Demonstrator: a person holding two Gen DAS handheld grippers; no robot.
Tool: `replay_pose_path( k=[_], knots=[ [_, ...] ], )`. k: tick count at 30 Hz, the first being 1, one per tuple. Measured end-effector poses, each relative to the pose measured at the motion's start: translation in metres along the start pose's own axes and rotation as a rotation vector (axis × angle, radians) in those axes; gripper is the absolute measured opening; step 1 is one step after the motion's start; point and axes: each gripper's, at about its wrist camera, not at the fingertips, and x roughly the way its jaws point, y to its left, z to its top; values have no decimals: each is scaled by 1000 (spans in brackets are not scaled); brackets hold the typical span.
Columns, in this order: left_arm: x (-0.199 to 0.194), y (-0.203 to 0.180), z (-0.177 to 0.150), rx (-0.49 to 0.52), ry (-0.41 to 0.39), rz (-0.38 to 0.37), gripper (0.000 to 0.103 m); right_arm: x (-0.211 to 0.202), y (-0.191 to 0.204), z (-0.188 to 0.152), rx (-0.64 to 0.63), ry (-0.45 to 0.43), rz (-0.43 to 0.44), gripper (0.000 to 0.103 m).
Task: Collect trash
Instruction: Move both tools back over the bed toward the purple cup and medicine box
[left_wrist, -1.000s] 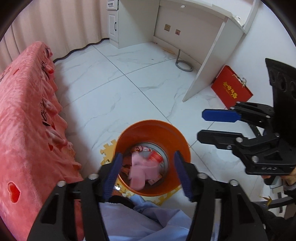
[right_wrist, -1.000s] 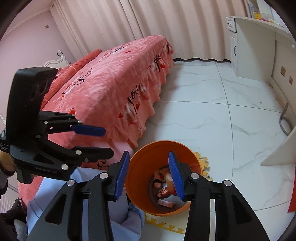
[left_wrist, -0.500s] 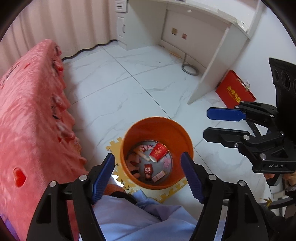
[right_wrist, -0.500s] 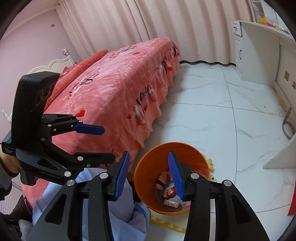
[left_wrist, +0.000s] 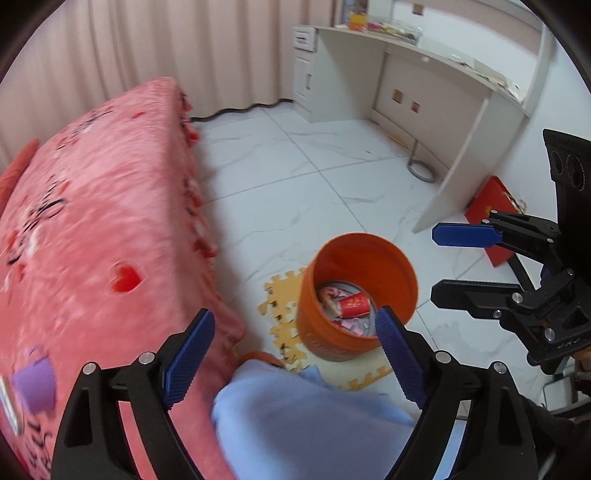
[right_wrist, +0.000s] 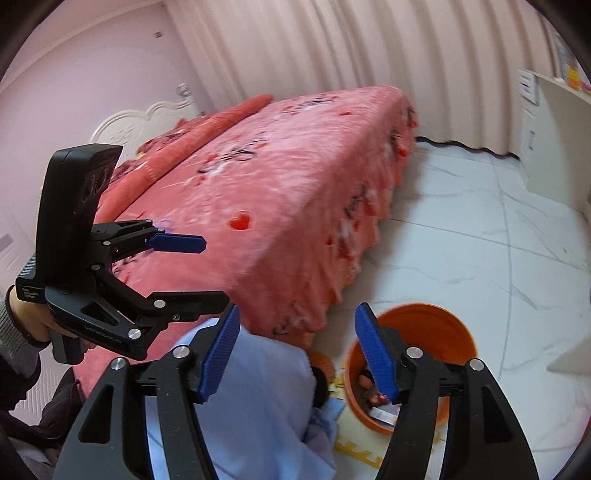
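Observation:
An orange bin (left_wrist: 364, 254) stands on the white floor beside the bed and holds trash: a red paper cup (left_wrist: 354, 305) and pink wrappers (left_wrist: 330, 293). The bin also shows in the right wrist view (right_wrist: 439, 323). My left gripper (left_wrist: 293, 360) is open and empty, held above and in front of the bin. My right gripper (right_wrist: 295, 356) is open and empty, to the right of the left one, and shows in the left wrist view (left_wrist: 439, 264). The left gripper shows in the right wrist view (right_wrist: 214, 269).
A pink bed (left_wrist: 92, 236) fills the left. A white desk (left_wrist: 436, 92) stands at the back right, a red box (left_wrist: 495, 210) leaning by it. A yellow foam mat (left_wrist: 279, 314) lies under the bin. Light blue cloth (left_wrist: 306, 417) lies below the grippers.
A pink piece of trash fell into the bin. Both grippers have since risen and pulled back from the bin, which now looks smaller and lower. The left jaws have opened wider.

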Motion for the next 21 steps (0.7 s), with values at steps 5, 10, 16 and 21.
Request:
replay_pose_path(
  k=[5, 10, 16, 21],
  knots=[
    [-32, 24, -27, -82, -32, 57, 96, 15, 43, 8, -66, 19, 64, 71],
    [-62, 54, -62, -174, -48, 117, 96, 37, 95, 16, -150, 50, 138, 71],
    [-93, 87, -105, -281, -45, 186, 96, 59, 151, 22, -233, 85, 207, 71],
    [-113, 114, -133, -361, -53, 230, 96, 81, 191, 28, -299, 109, 252, 71]
  ],
)
